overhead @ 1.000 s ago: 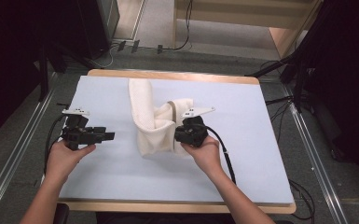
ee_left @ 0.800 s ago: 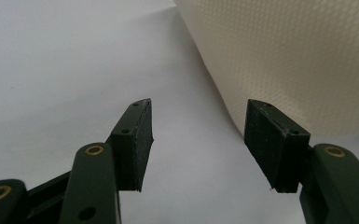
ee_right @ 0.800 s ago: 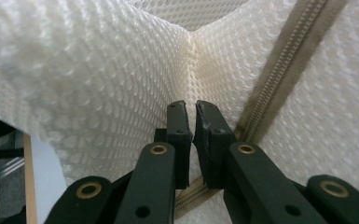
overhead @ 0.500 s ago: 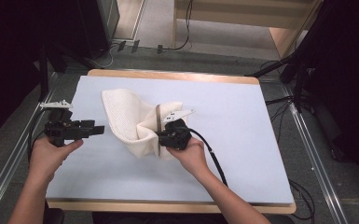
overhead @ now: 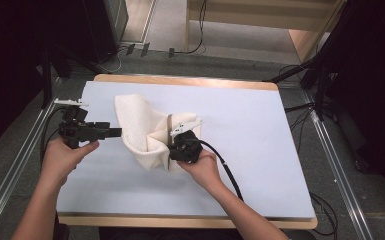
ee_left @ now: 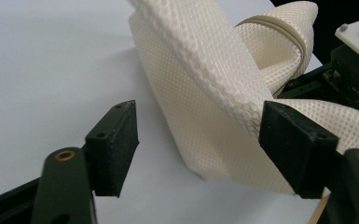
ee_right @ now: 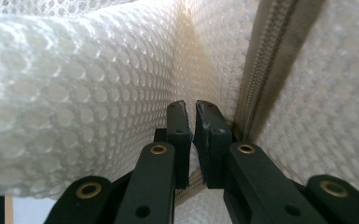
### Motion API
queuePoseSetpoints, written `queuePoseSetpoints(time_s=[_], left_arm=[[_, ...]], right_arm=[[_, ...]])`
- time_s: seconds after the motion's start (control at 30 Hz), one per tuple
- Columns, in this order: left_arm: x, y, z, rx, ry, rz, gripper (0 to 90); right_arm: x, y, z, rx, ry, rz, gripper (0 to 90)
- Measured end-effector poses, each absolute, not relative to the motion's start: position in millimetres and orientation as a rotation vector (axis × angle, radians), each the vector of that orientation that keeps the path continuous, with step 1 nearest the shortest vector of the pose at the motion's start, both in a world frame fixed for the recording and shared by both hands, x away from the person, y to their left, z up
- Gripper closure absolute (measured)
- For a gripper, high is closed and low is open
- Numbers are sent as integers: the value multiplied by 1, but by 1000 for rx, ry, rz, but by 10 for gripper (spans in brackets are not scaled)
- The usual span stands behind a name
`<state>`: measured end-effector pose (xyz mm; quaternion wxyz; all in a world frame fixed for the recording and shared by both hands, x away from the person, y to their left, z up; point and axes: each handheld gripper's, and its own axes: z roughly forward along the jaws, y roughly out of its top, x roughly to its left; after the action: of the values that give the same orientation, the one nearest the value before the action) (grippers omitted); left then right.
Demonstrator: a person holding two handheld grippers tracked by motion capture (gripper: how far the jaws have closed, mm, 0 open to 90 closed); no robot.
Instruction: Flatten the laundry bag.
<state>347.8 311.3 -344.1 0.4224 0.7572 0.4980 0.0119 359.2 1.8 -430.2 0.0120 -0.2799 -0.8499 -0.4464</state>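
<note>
gripping a fold of the white mesh bag (overhead: 145,132) right beside its zipper (ee_right: 270,60), the right gripper (overhead: 172,147) has its jaws pinched nearly together, and the cloth between them is hard to make out. the bag sits crumpled on the left half of the table (overhead: 260,150), its far side hidden in its own folds. the left gripper (overhead: 115,132) has just been opening; its jaws stand wide and hold nothing, the bag just past them.

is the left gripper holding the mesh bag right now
No: in the left gripper view the left gripper has its jaws wide apart, just opened, and the mesh bag lies beyond them, pressed by neither pad.
</note>
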Motion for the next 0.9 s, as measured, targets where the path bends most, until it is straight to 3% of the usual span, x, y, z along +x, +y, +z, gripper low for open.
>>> queuePoseSetpoints(time_s=[0.2,0.33,0.47,0.5,0.53,0.57,0.63,0.67,0.7,0.9], left_arm=[[354,297,-342,1927,1233,-9,347],[352,287,-325,1952,1186,35,332],[360,271,-331,2012,1211,40,344],[363,268,-336,2035,1221,38,376],[363,268,-336,2035,1221,38,464],[365,265,-340,2044,1231,39,464],[368,261,-350,2056,1211,2,763],[368,260,-355,2053,1209,-8,763],[368,259,-361,2053,1212,-16,844],[364,259,-365,2054,1201,1,858]], right_arm=[[360,0,-432,-876,-2653,-1378,855],[359,-1,-434,-873,-2660,-1374,855],[355,1,-435,-878,-2662,-1364,855],[354,1,-435,-873,-2664,-1368,854],[354,1,-435,-873,-2664,-1368,854],[354,1,-435,-871,-2669,-1372,851],[353,-2,-432,-869,-2681,-1358,831],[353,-2,-432,-869,-2681,-1358,831],[352,-6,-429,-864,-2699,-1347,814],[346,-26,-411,-873,-2710,-1378,748]])
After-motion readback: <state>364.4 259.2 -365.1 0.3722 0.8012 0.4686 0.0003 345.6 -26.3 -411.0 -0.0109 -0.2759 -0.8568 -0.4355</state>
